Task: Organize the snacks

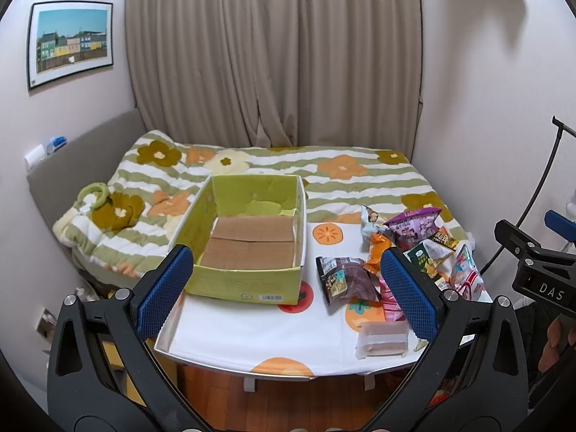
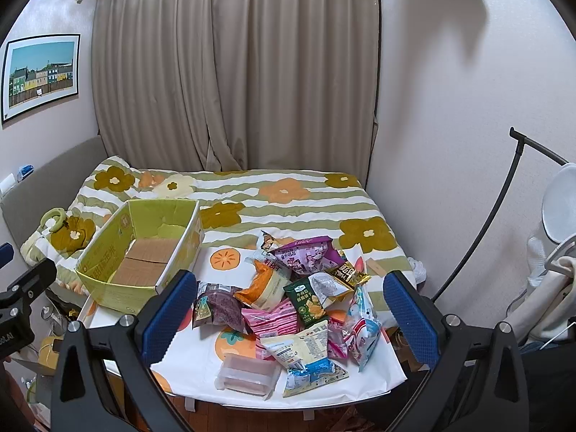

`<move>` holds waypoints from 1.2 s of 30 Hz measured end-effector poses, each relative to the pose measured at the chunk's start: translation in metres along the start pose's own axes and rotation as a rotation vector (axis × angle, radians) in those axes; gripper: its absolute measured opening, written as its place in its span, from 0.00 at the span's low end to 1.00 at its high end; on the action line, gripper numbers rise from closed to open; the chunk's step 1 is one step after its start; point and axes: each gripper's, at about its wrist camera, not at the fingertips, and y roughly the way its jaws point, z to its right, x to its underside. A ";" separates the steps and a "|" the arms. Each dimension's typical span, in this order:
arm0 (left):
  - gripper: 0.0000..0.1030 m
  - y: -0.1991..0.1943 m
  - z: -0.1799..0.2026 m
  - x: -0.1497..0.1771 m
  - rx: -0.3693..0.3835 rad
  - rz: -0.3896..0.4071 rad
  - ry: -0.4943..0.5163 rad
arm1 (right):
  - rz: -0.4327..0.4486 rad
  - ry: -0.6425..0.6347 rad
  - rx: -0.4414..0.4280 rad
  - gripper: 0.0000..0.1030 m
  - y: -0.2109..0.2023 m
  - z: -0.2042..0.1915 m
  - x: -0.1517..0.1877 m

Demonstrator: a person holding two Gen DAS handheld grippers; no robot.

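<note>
both grippers, left [image 1: 284, 284] and right [image 2: 288, 309], hold fingers released. box [image 1: 248, 284] empty. snacks [image 2: 298, 295] piled beside it on table [image 2: 194, 370].

In the left wrist view, the right finger pad of the left tool [image 1: 286, 289] covers part of the snack pile [image 1: 414, 248] at 3 o'clock on the desk [image 1: 252, 338]. The right tool [image 1: 540, 266] is cut off at the 3 o'clock edge. Print on the packets is too small to read.

In the right wrist view, the pink packet [image 2: 273, 318] lies half buried.
</note>
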 end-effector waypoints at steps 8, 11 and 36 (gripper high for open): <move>1.00 0.002 -0.002 0.003 0.009 -0.007 0.001 | 0.000 -0.004 0.001 1.00 0.001 -0.001 0.004; 1.00 0.004 -0.002 0.002 0.009 -0.007 0.000 | 0.000 -0.004 0.000 1.00 0.001 -0.001 0.004; 1.00 0.011 -0.004 0.000 0.029 -0.014 -0.005 | -0.001 -0.007 0.002 1.00 0.001 -0.003 0.004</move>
